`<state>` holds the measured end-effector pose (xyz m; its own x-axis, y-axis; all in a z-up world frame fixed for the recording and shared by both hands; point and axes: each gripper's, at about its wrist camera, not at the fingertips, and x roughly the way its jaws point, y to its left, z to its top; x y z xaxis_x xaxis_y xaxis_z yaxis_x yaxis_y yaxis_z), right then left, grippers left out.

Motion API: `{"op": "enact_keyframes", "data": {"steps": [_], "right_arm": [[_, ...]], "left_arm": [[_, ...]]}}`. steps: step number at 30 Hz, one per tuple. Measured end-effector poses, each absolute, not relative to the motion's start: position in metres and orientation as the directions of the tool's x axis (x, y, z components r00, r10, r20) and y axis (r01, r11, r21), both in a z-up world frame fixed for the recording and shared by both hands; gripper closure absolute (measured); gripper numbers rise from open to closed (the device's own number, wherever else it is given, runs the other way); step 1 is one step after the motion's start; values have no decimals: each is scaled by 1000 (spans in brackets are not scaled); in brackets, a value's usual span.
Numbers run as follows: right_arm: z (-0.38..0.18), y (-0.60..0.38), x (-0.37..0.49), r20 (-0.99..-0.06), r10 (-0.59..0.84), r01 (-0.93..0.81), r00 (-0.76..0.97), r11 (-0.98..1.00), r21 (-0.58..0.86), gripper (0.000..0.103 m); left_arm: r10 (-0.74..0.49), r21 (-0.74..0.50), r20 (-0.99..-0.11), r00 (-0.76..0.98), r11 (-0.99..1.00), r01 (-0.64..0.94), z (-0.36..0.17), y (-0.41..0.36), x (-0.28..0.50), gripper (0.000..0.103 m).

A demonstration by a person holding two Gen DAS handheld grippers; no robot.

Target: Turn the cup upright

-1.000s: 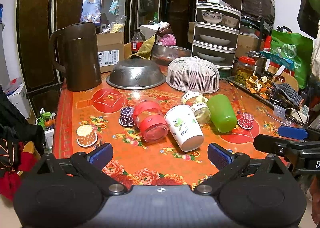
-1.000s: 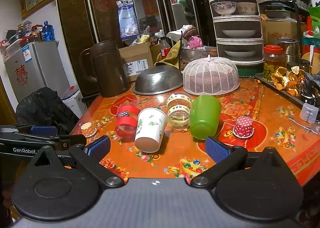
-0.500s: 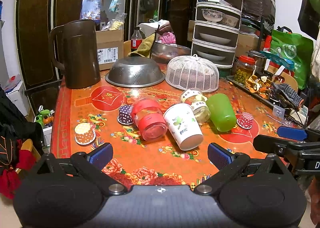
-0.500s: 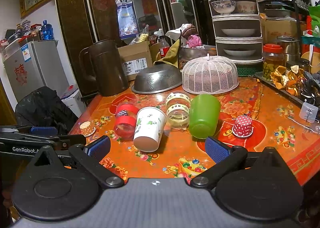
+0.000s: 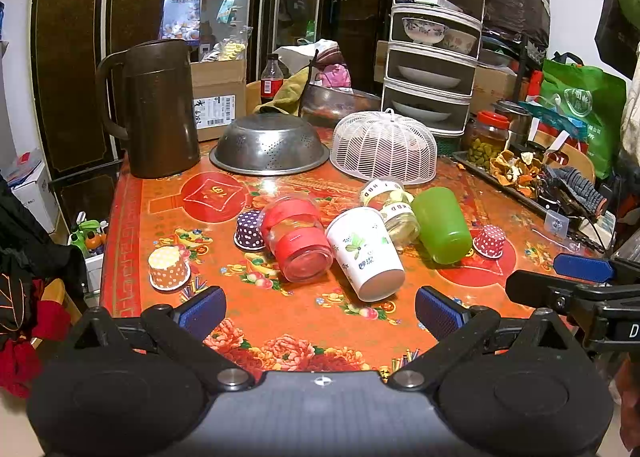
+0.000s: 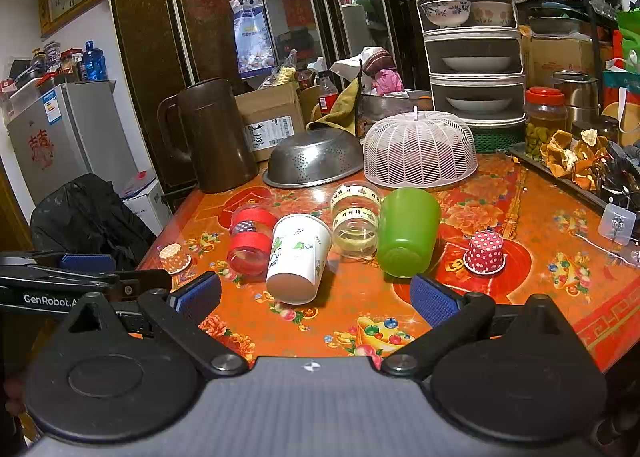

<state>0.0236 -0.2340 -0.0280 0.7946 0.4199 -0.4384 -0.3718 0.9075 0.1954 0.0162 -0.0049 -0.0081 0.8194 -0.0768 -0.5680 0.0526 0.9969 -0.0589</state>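
Left wrist view: your left gripper (image 5: 320, 307) and right gripper (image 6: 315, 297) both gape wide, holding nothing. Four cups lie tipped together mid-table; the white paper cup (image 5: 365, 253) half hides the clear taped cup (image 5: 394, 213). Bare tablecloth (image 5: 280, 321) lies nearest you.

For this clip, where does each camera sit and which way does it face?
Left wrist: on the left gripper, open, facing the table's tipped cups; the right gripper juts in at right.
Right wrist: on the right gripper, open, same heading; the left gripper shows at left.
Shared: white paper cup, green cup, brown pitcher.
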Motion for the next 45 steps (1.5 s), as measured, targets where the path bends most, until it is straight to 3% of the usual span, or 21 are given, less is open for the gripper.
{"op": "enact_keyframes", "data": {"steps": [31,40,45], "right_arm": [[-29,-236,23,-444,419,-368,792,908,200,1],[-26,-240,22,-447,413,-365,794,911,193,1],[-30,-242,25,-449,435,-377,780,900,218,1]], "left_arm": [[-71,-83,-597,799,996,27,-9,-1,23,1],[-100,-172,-746,658,984,-46,1,29,111,1],[-37,-98,-832,553,992,-82,-26,22,169,6]]}}
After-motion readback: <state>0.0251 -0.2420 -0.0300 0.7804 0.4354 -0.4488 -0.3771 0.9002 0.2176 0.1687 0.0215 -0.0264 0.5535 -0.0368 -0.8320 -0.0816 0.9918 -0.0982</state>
